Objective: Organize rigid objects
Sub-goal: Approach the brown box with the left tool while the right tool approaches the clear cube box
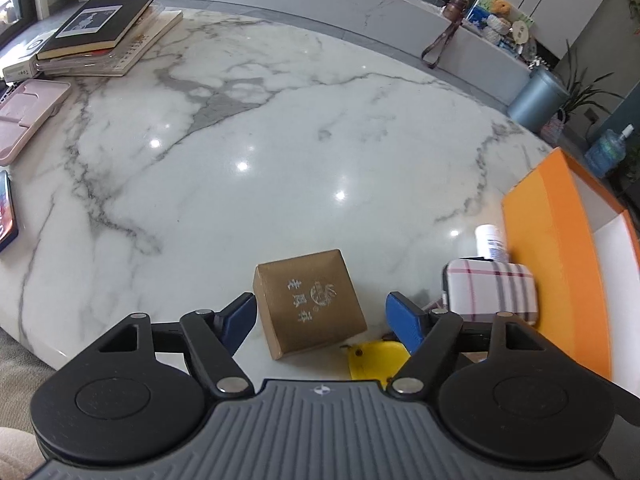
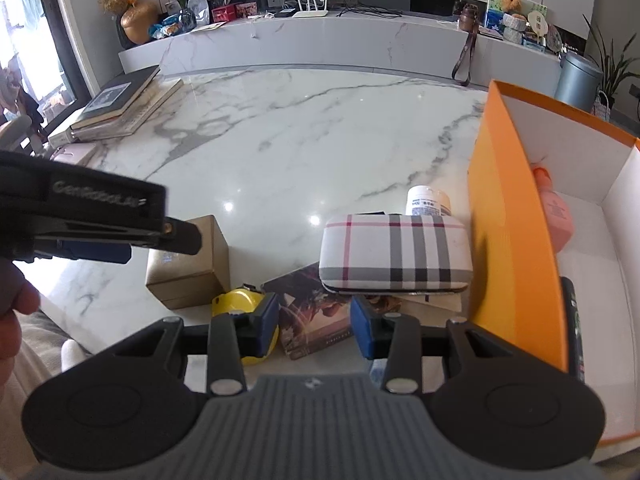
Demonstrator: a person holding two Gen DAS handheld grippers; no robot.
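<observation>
- On the marble table (image 1: 280,128), my left gripper (image 1: 320,316) is spread wide, with the small brown box (image 1: 310,304) sitting between the blue fingers (image 1: 240,314). Neither pad touches it, so it's released, not gripped.
- Right gripper (image 2: 314,326) is about half open and grasping nothing. Its fingers hover over a picture card (image 2: 316,312) lying flat on the table.
- Yellow tape measure (image 2: 240,304) sits just beside my right gripper's left finger, right next to the brown box.
- Plaid case (image 2: 396,254) lies partly on that picture card, just beside the orange box (image 2: 508,220).
- White jar (image 2: 428,200) stands behind the plaid case, close to the orange box's wall.
- Orange box is open, white inside, with a pinkish-orange bottle (image 2: 554,216) leaning in it and something dark along the near edge that I can't make out.
- Stack of books (image 1: 104,32) sits way off at the far left corner, well apart from everything else.
</observation>
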